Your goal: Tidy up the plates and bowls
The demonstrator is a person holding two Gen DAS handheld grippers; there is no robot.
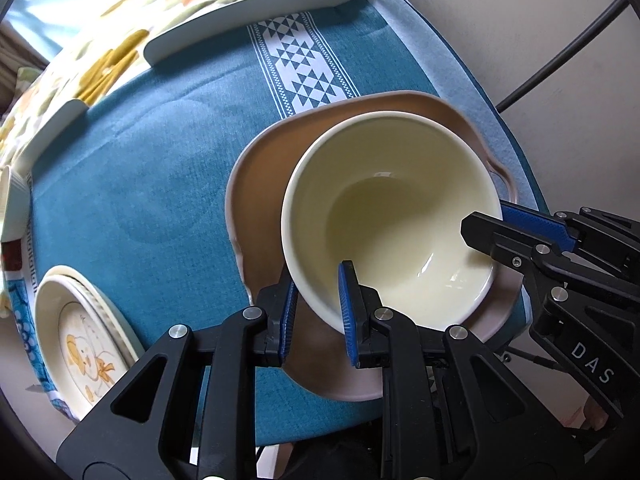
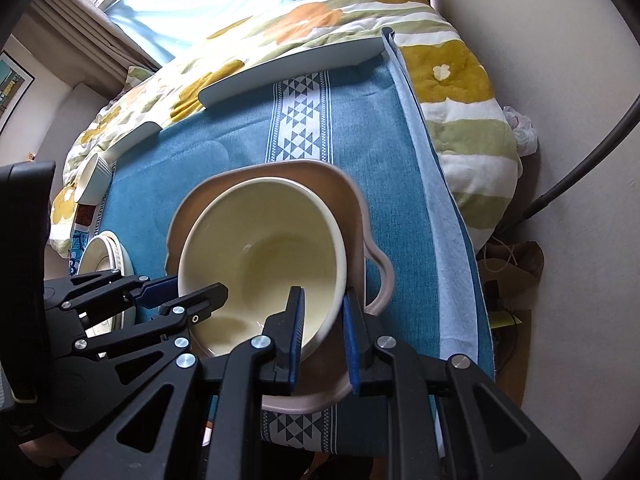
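A cream bowl [image 1: 396, 216] sits tilted inside a wide pink-brown dish [image 1: 260, 184] with a loop handle, on the teal tablecloth. My left gripper [image 1: 316, 312] straddles the bowl's near-left rim, one finger inside and one outside, shut on it. My right gripper [image 2: 322, 332] straddles the bowl's [image 2: 264, 256] right rim the same way, over the pink-brown dish [image 2: 352, 208]. Each gripper also shows in the other's view: the right [image 1: 520, 232] and the left [image 2: 176, 296].
A stack of cream plates [image 1: 84, 340] with a cartoon print lies at the left. A small ribbed white bowl [image 2: 94, 178] stands far left. Two long white trays [image 1: 256, 20] lie at the table's far edge by a flowered quilt [image 2: 452, 72].
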